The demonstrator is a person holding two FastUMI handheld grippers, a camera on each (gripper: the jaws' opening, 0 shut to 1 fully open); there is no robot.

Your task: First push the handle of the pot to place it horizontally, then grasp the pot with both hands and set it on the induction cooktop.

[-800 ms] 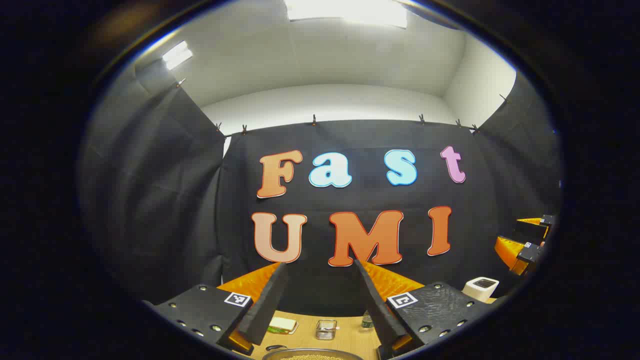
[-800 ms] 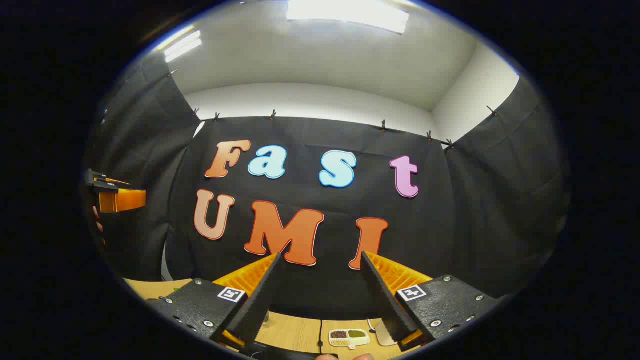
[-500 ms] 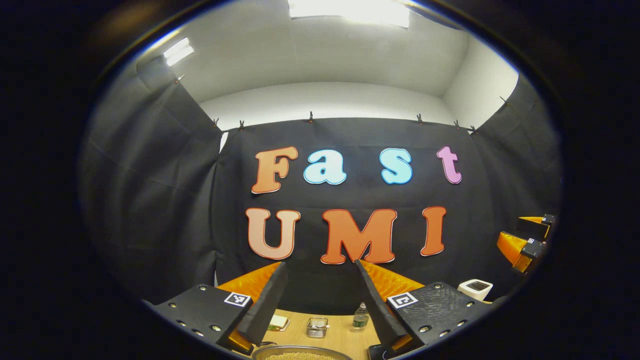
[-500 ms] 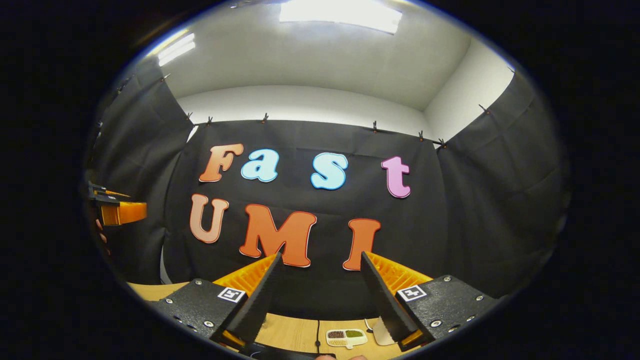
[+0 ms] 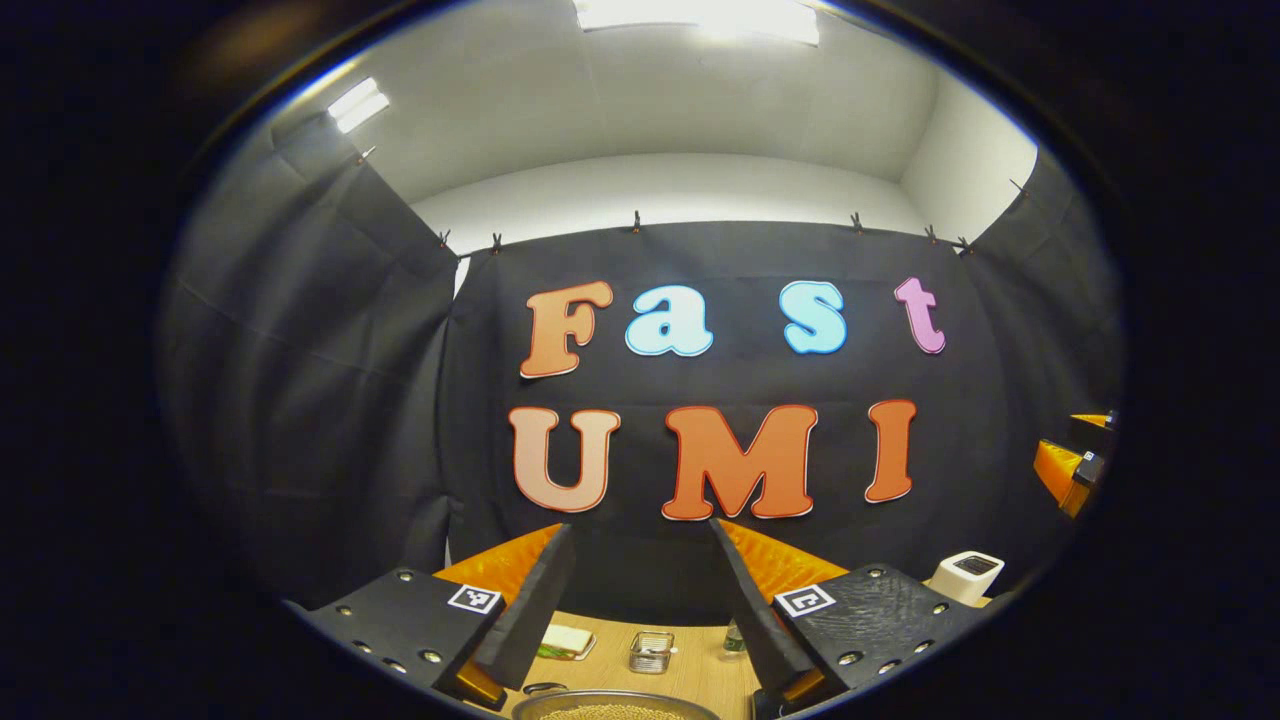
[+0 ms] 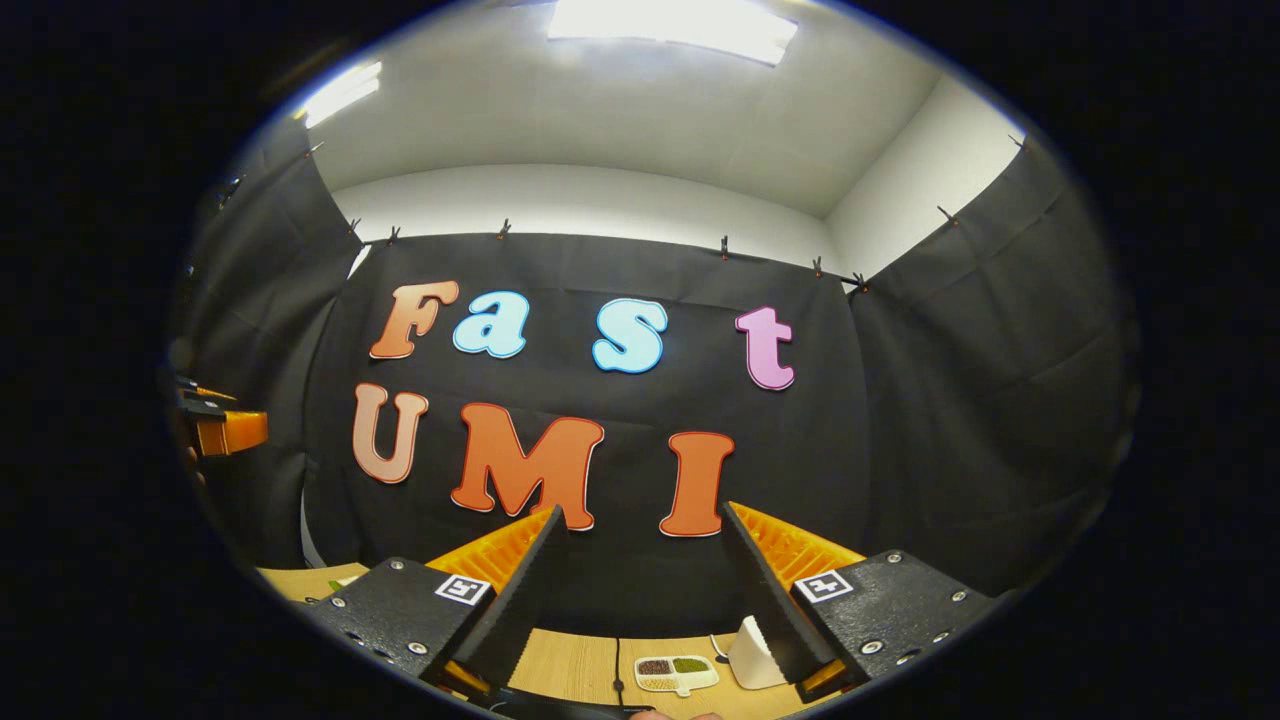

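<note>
I have both claws held high and pointed at the booth wall, each with its fingers spread apart and nothing between them. My left claw has swung a little since half a second ago: the small things at the back of the worktop sit slightly differently between its fingers, and the pot is a metal rim at the very bottom edge of the left gripper view, just below the fingers, with something grainy inside. I cannot make out the pot's handle from here. My right claw has turned to its right; the white object has slid in beside its right finger, next to the divided dish. The dark slab at the bottom edge of the right gripper view may be the induction cooktop, though I cannot be sure. In my judgement nothing of the task has begun: both claws need to tip down before I can push the handle.
</note>
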